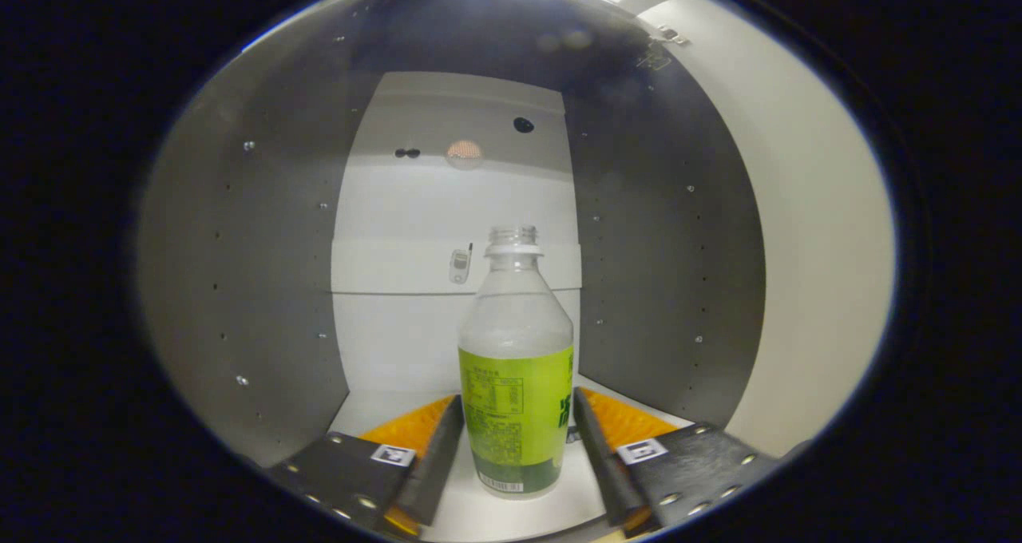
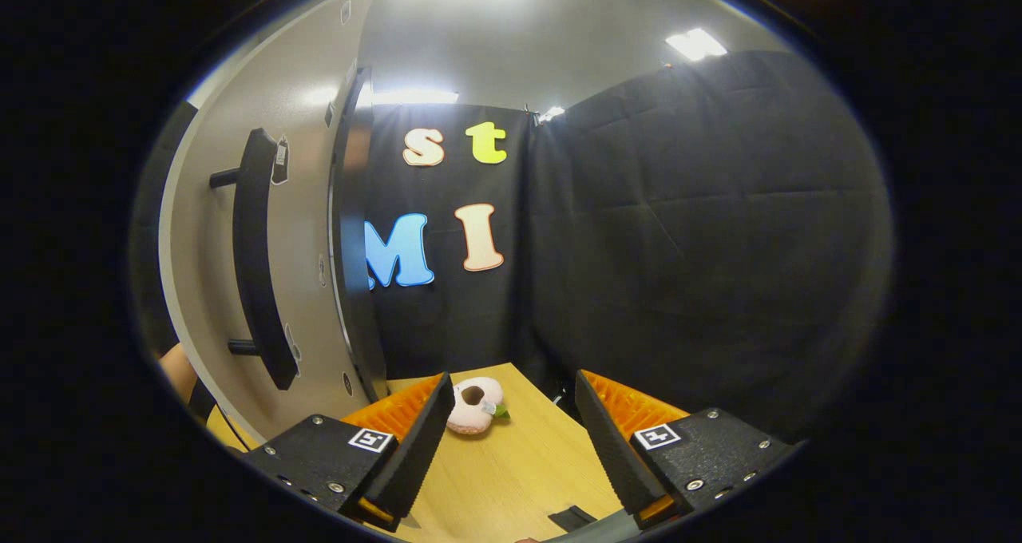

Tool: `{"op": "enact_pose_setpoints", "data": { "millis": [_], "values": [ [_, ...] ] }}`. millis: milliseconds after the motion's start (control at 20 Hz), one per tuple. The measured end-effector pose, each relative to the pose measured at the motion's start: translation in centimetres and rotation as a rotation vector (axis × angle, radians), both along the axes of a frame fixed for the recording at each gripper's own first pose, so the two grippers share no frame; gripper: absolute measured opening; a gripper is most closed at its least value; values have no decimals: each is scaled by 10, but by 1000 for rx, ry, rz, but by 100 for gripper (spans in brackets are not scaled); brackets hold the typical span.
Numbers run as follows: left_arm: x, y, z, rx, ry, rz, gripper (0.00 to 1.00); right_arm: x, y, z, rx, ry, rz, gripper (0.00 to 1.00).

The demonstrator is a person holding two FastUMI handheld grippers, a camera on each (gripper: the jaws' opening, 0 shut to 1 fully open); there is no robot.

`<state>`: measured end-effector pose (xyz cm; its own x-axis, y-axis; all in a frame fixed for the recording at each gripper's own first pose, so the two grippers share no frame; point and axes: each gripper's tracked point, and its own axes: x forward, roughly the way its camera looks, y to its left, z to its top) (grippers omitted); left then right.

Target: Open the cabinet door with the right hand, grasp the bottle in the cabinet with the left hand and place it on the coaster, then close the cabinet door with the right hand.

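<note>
Left gripper view: left gripper (image 1: 517,435) reached inside the cabinet (image 1: 263,287), its jaws spread to either side of the bottle (image 1: 516,367); whether the fingers (image 1: 435,455) actually touched the bottle could not be told. Bottle was clear plastic, uncapped, with a green label, standing upright on the white cabinet floor between the grey side walls. White back panel (image 1: 447,208) behind it carried holes and a small fitting. Right gripper view: right gripper (image 2: 511,439) was released, jaws apart and holding nothing, above a light wooden worktop (image 2: 511,471). Cabinet door (image 2: 307,231) stood open at the left, its dark bar handle (image 2: 259,263) running upright along the pale face. A pink doughnut-shaped soft toy (image 2: 475,405) lay on the worktop beyond the fingertips, near the door's lower edge.
</note>
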<state>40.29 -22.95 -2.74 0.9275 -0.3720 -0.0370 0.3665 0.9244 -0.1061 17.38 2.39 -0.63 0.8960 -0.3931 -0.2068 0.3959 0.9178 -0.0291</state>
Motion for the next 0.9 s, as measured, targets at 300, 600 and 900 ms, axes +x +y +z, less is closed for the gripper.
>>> {"op": "enact_pose_setpoints", "data": {
  "millis": [300, 600, 900],
  "values": [
    [-29, 10, 13, -16, -20, -17, 68, -4, 9, 3, -1, -29, 23, 94],
    [-99, 36, 41, 1, -81, 50, 72, -17, 4, 7, 26, -35, 107, 94],
    [-173, 64, 43, 31, -94, 119, 68, -40, 9, 11, 39, -37, 191, 92]
  ]
}}
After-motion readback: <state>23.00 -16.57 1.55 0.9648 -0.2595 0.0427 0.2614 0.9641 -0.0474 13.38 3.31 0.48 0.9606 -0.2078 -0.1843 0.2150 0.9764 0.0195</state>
